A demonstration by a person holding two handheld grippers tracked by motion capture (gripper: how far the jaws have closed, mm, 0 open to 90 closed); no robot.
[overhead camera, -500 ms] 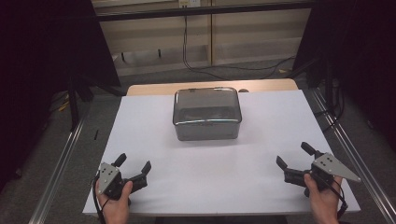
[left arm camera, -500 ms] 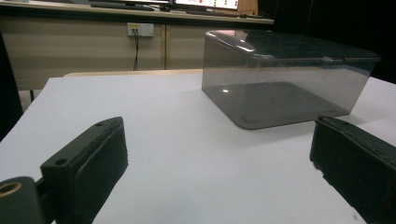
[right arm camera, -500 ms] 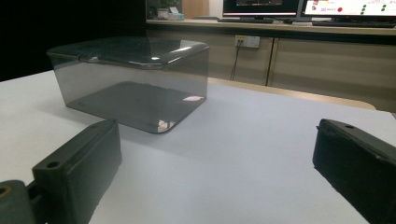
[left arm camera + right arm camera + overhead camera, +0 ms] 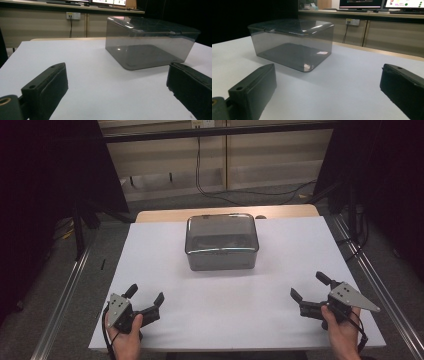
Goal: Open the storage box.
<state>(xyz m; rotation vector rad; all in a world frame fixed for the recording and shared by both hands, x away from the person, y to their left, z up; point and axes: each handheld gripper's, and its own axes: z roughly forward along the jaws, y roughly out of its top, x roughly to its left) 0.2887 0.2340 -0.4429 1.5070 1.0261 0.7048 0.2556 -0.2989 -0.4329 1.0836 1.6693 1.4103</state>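
We hold a gripper in each hand, and both are built of matte black parts. On top of the left gripper (image 4: 145, 296) and the right gripper (image 4: 310, 286) sits a flat grey three-cornered plate dotted with small dark screws. A thin black cable loops from each one down past our wrists. Up close, our jaws are thick black blocks with rounded corners, each with a small round hole on its upper face, and a brass-coloured ring shows at the base.

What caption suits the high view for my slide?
Two open grippers, left and right, rest apart from a lidded smoky box.
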